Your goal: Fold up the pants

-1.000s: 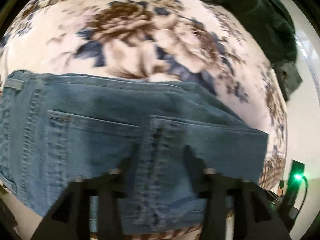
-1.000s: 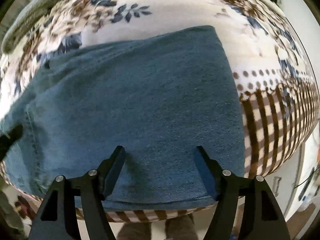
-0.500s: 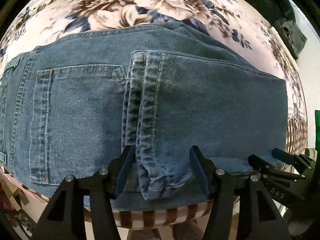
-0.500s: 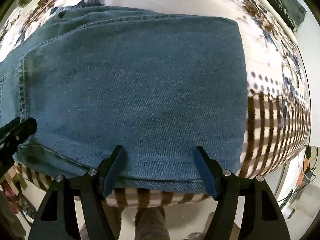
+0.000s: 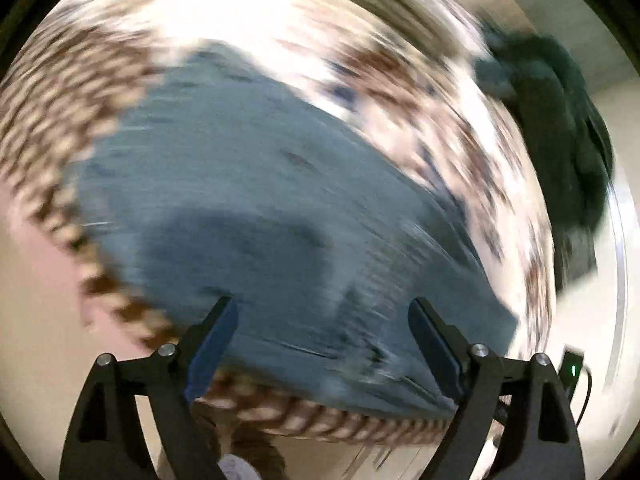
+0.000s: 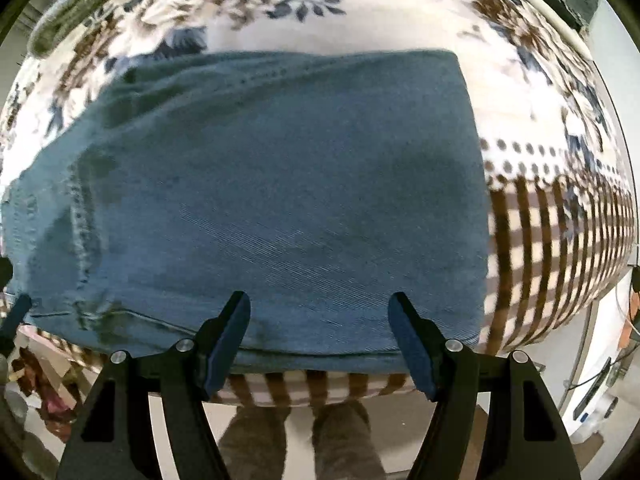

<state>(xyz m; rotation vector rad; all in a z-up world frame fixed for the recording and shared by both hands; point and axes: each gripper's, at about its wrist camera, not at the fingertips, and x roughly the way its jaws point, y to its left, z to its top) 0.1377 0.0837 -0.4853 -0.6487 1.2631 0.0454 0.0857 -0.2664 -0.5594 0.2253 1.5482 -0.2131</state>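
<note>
Blue denim pants (image 6: 272, 200) lie folded in a flat rectangle on a flower-patterned bedspread (image 6: 280, 20) near its front edge. They also show, motion-blurred, in the left wrist view (image 5: 248, 208). My right gripper (image 6: 318, 312) is open and empty, held just above the pants' near edge. My left gripper (image 5: 322, 316) is open and empty, its fingers wide apart over the near edge of the pants.
The bedspread's brown-striped border (image 6: 552, 240) hangs over the bed edge at right and front. A dark green garment (image 5: 560, 128) lies at the far right of the bed. The person's legs (image 6: 304, 436) stand on the floor below.
My left gripper has swung fast, blurring its view, and its fingers have opened wider; the hem between them is gone. My right gripper has pulled back slightly.
</note>
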